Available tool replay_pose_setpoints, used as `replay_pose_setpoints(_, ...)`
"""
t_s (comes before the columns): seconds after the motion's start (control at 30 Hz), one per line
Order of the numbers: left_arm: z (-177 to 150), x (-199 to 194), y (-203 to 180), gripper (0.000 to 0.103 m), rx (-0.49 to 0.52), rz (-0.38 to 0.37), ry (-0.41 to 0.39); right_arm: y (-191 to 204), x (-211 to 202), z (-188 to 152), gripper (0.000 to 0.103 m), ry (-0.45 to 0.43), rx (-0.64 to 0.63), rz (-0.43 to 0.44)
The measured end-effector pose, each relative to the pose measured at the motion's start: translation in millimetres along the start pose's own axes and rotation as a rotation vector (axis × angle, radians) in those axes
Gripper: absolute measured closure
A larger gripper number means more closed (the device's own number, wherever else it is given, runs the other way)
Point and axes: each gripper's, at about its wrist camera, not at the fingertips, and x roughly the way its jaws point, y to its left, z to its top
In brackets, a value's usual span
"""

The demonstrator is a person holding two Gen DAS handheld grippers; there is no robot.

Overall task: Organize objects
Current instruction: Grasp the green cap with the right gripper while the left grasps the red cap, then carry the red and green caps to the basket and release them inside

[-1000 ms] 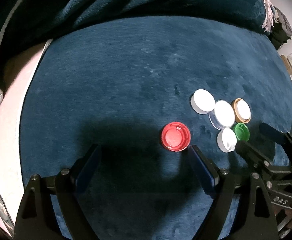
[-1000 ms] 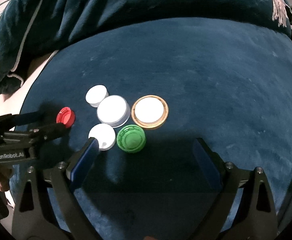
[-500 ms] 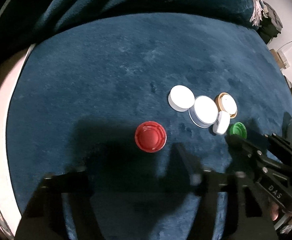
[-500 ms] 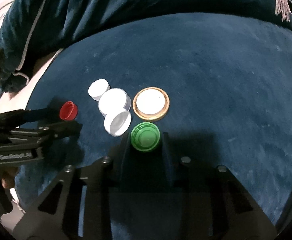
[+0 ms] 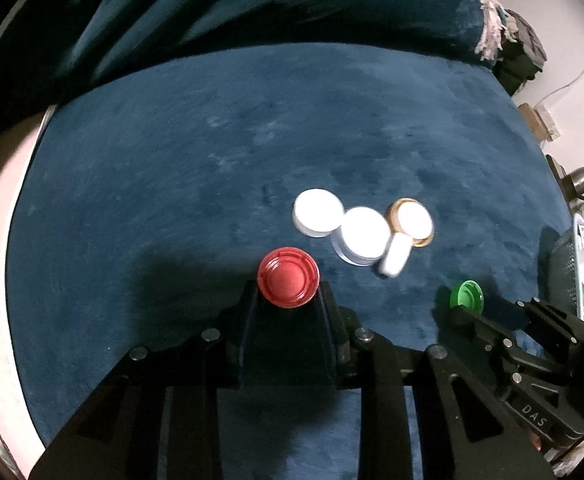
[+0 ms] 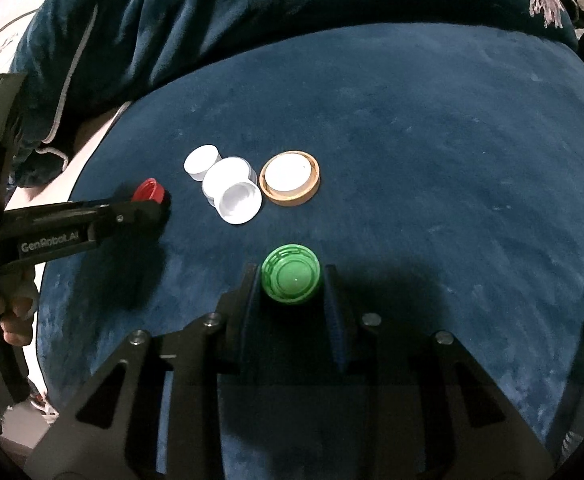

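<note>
The round surface covered in dark blue velvet (image 5: 219,168) carries everything, and its curved edge runs down the left side of both wrist views, where a pale pink floor or base shows past it; at the back a rumpled blue blanket (image 6: 292,20) with a pale fringe lies over the far rim. Most of the velvet is bare: a wide stretch behind the caps and all of the right half in the right wrist view. The left gripper (image 5: 287,294) has just drawn its fingers together, and they are now clamped on the red cap (image 5: 288,282), which sits open side up with a ribbed rim, left of the cluster and apart from it. The right gripper (image 6: 292,280) is likewise clamped on the green cap (image 6: 291,279), whose top shows a raised pattern of rings; it is in front of the cluster with a clear gap of velvet between them. The cluster is made of a small white cap (image 6: 200,161) at the back left, a larger white lid (image 6: 227,178) touching it, a white cap tipped on edge (image 6: 239,203) that leans against that lid with its hollow facing the right camera, and a gold-rimmed lid (image 6: 290,182) with a white centre just to the right. In the right wrist view a hand (image 6: 11,308) grips the left tool's handle at the left edge of the velvet.
</note>
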Motion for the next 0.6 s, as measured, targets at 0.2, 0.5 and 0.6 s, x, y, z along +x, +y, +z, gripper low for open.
replay_pose_setpoints(0.2,2,-18,-39,0.075,0.061,-0.03,-0.03,-11,-31,-6,0.072,-0.043,0.024,-0.005)
replay_pose_setpoints(0.5,7,-58,-149,0.075,0.217,-0.146,-0.112,-53,-111,-25,0.072,-0.158,0.105,-0.058)
replay_pose_setpoints(0.6,6,-66,-201,0.075,0.287,-0.195,-0.128,-78,-145,-38,0.072,-0.195,0.15,-0.092)
